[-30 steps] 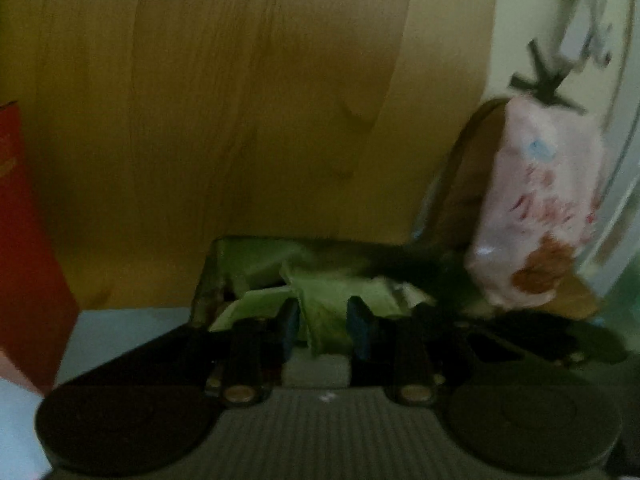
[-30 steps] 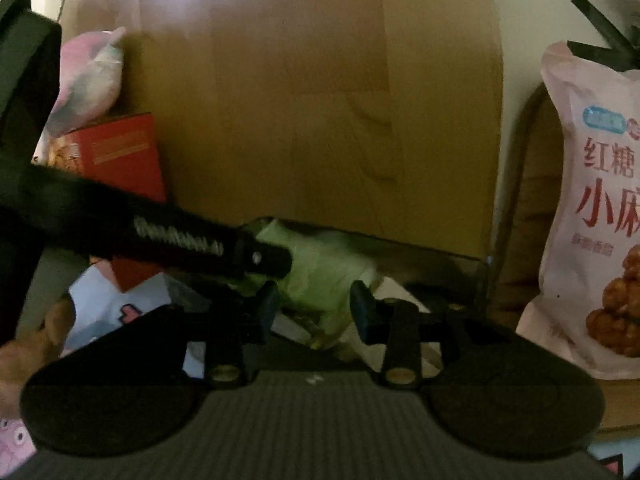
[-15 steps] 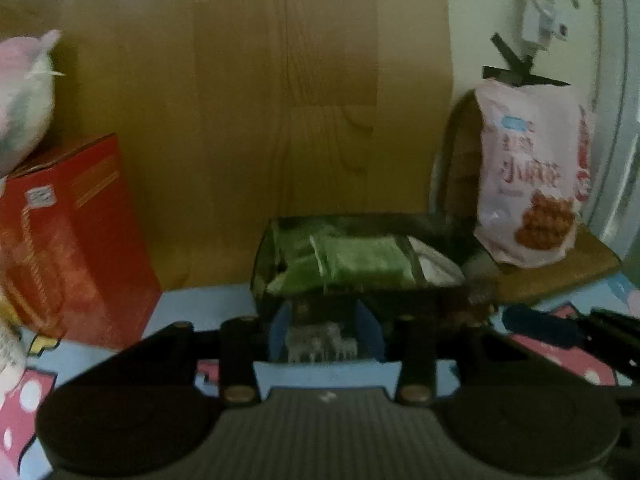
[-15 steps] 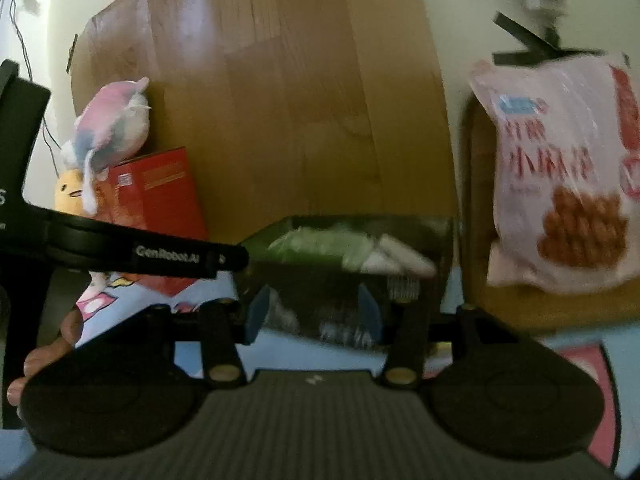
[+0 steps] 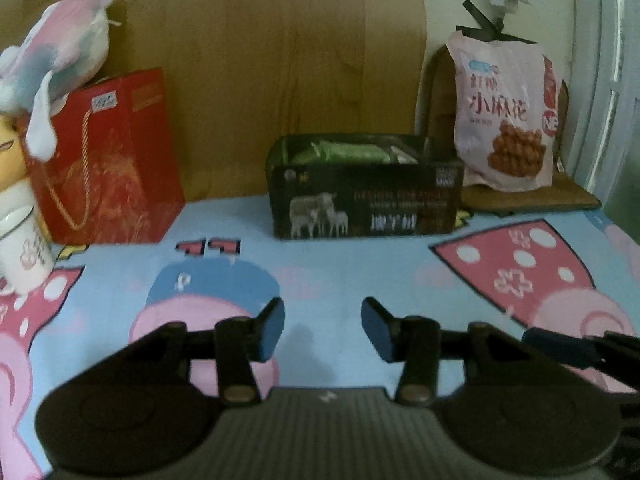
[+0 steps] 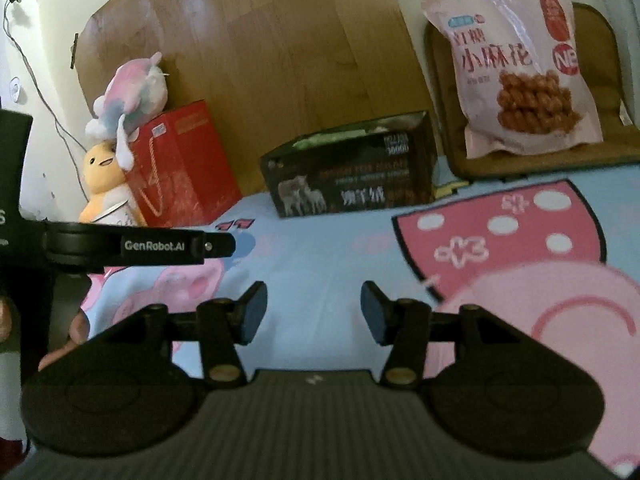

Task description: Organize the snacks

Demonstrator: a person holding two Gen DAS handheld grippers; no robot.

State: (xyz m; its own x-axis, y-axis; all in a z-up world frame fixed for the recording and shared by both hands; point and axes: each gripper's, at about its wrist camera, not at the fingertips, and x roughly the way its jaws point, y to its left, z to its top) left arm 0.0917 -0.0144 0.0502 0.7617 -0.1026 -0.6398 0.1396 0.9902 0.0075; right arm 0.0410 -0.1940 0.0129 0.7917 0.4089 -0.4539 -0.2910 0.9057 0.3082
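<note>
A dark open box (image 5: 366, 196) printed with sheep stands on the blue and pink cartoon sheet, against the wooden board. Green snack packets (image 5: 344, 153) lie inside it. The box also shows in the right wrist view (image 6: 352, 176). A pink bag of fried dough twists (image 5: 504, 120) leans upright to the right of the box, on a brown cushion; it shows in the right wrist view too (image 6: 516, 68). My left gripper (image 5: 323, 330) is open and empty, well back from the box. My right gripper (image 6: 313, 312) is open and empty, also back from it.
A red gift bag (image 5: 108, 172) stands left of the box with a pink plush toy (image 5: 60, 60) on top. A yellow plush (image 6: 102, 176) and a white cup (image 5: 22, 248) sit further left. The left gripper's arm (image 6: 132, 246) crosses the right wrist view.
Both grippers have pulled back from the box and opened wider. The green packet that the left gripper held now lies in the box.
</note>
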